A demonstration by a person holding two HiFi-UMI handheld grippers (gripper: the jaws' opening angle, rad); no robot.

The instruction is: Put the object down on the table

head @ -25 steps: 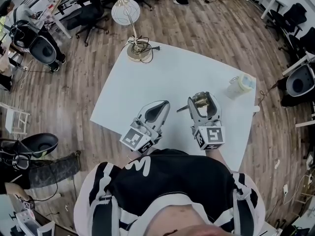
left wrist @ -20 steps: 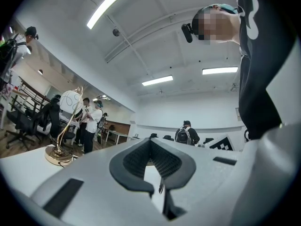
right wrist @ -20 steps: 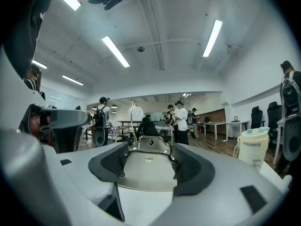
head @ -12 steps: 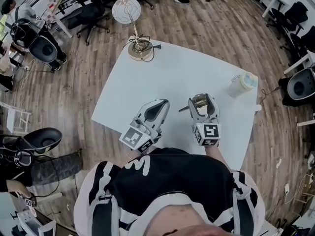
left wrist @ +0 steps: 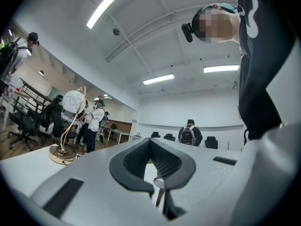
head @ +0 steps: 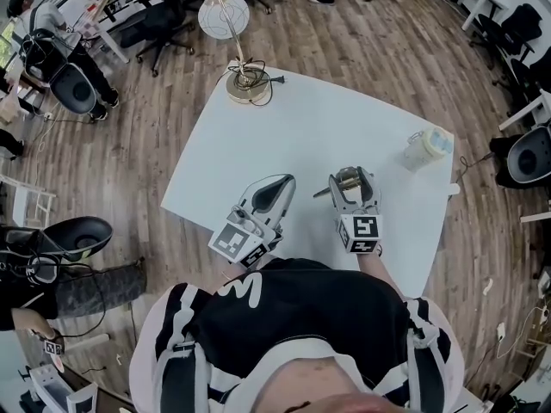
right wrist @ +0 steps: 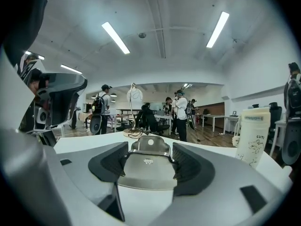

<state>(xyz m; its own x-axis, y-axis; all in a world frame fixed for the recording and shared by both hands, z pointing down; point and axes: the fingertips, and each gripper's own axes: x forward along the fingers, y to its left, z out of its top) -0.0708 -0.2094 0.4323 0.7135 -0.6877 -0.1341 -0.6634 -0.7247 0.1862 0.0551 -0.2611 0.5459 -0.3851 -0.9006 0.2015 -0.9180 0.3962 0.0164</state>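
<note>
- Closest to the chest, over the near edge of the white table (head: 301,127): two grippers of smooth pale-grey moulded plastic, each with a cube of black-and-white square markers at its back end.
- On the left gripper (head: 288,181): dark rubbery pads with a fine ribbed grain, bowed outward into a teardrop loop.
- Between the dark ribbed pads of the right gripper (head: 353,174): a metal object (right wrist: 146,171). Flat brushed steel, with a small stamped mark at its middle and a rounded tab with a round hole at the far end. Brassy glint from above, and largely covered there by the gripper's own body.
- Under both: smooth matt tabletop.
- Further right, near the table's right edge and well apart from the right gripper: an upright container (head: 424,149) of translucent pale plastic, with a lid and dark print on its side.
- At the far corner: a lamp (head: 246,87) with a round gold base, a thin curved gold stem and a white globe shade, and a dark cable coiled at the base.
- Beyond the table: wood-plank floor, black office chairs, several people standing.
- Left fingers: tips pressed together, only the bowed hollow between them, holding nothing.
- Right fingers: closed against both edges of the metal object, over the near right part of the table. Contact with the tabletop impossible to judge.
</note>
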